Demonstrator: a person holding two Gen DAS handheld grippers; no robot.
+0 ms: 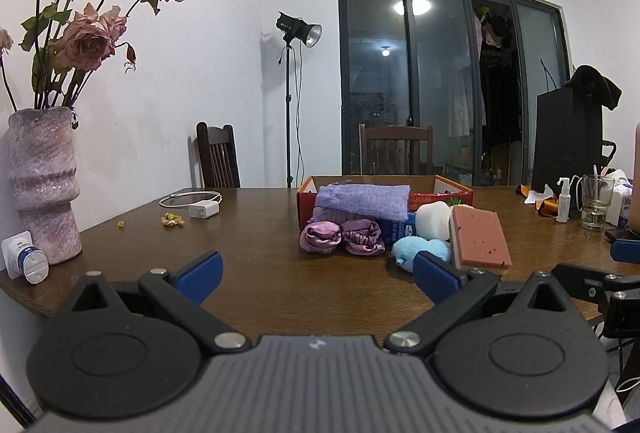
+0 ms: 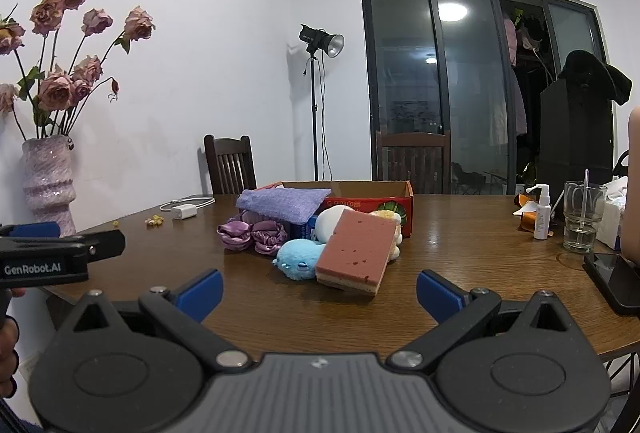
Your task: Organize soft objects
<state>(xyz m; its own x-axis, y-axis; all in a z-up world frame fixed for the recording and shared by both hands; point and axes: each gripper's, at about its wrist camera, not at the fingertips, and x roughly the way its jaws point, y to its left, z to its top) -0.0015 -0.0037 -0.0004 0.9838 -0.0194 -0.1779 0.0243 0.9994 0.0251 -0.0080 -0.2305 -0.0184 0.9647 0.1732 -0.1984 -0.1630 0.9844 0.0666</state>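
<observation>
left wrist: low over table (image 1: 260,245), faces window | right wrist: same, farther right | shared: red box (image 1: 440,193)

Wooden table (image 2: 460,233) polished, glossy with reflections, satin scrunchies (image 2: 252,233) shiny, purple pouch (image 2: 280,205) coarse woven cloth, pink sponge (image 2: 356,253) porous and matt, blue plush toy (image 2: 300,257) fuzzy, cardboard box (image 2: 376,195) printed, drinking glass (image 2: 582,217) clear.

dark wood table (image 2: 460,233), red cardboard box (image 2: 376,203), pink sponge (image 2: 356,253), blue plush (image 2: 298,257), purple scrunchies (image 2: 252,235), white charger w/ cable (image 2: 184,211), vase (image 2: 48,185), glass (image 2: 582,217), spray btl (image 2: 542,213), phone (image 2: 616,279)
</observation>
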